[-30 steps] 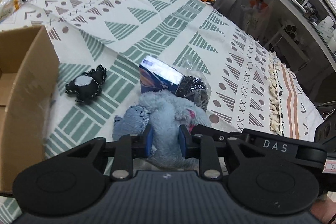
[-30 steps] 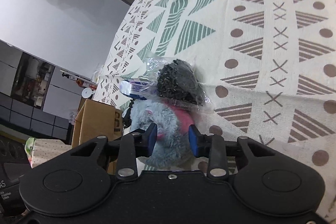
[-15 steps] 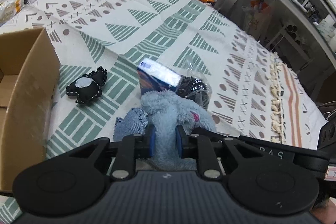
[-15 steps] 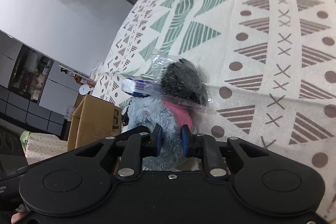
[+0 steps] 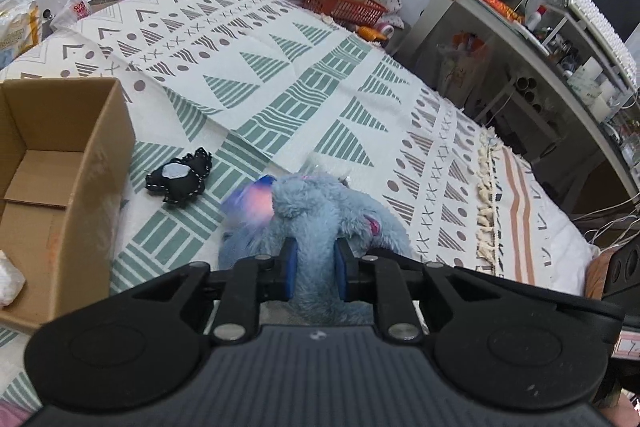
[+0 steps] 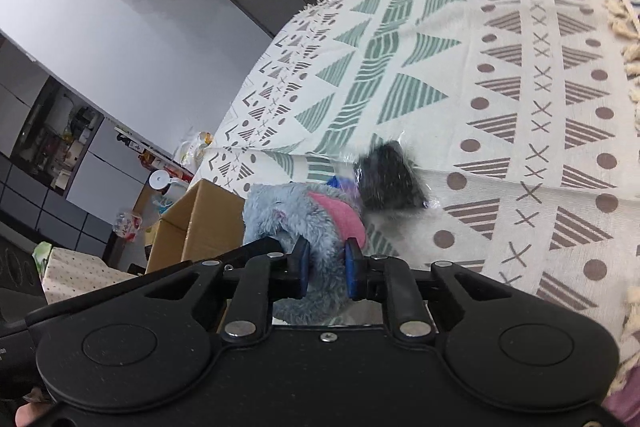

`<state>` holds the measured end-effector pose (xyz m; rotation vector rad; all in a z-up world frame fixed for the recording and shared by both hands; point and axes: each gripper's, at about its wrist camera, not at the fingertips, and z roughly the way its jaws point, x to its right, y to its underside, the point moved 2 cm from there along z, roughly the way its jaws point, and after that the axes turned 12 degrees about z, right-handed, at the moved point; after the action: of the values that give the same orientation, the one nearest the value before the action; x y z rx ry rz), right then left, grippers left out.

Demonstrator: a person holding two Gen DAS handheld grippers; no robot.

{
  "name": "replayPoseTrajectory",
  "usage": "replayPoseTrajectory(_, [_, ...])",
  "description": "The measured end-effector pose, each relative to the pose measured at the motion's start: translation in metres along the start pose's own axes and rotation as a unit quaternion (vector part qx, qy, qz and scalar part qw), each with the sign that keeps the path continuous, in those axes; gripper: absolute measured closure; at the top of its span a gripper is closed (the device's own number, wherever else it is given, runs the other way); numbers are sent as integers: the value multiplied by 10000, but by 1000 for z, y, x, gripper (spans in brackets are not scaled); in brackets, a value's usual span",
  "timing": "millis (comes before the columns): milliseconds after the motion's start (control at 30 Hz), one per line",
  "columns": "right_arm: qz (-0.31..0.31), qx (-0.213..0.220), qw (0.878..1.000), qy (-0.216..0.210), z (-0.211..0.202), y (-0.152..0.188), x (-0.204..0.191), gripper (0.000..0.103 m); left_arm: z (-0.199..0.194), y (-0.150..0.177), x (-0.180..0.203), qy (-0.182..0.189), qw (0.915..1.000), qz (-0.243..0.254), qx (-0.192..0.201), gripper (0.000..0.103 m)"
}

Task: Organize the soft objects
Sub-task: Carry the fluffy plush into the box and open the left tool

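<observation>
left tool (image 5: 313,263) clamps blue plush (image 5: 320,211) | right tool (image 6: 325,267) clamps it too | box behind plush blurred

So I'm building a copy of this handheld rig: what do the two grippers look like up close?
Both look alike. The left gripper and right gripper have matte black plastic bodies with two round raised discs, black linkage arms with silver pivot screws, and short fingers faced with blue pads. The left one has a ribbed grey centre panel; the right one's centre is plain black with one screw.

A blurred blue-pink item (image 5: 252,205) sits half hidden behind the plush toy (image 5: 320,211).
</observation>
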<state>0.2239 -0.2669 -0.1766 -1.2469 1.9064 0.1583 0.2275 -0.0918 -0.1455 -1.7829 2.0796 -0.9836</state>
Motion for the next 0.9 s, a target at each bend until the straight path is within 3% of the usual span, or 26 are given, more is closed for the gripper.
replayPoseTrajectory(900, [-656, 397, 9970, 131, -4, 33, -103, 86, -73, -5, -70, 251, 9948, -721, 679, 85])
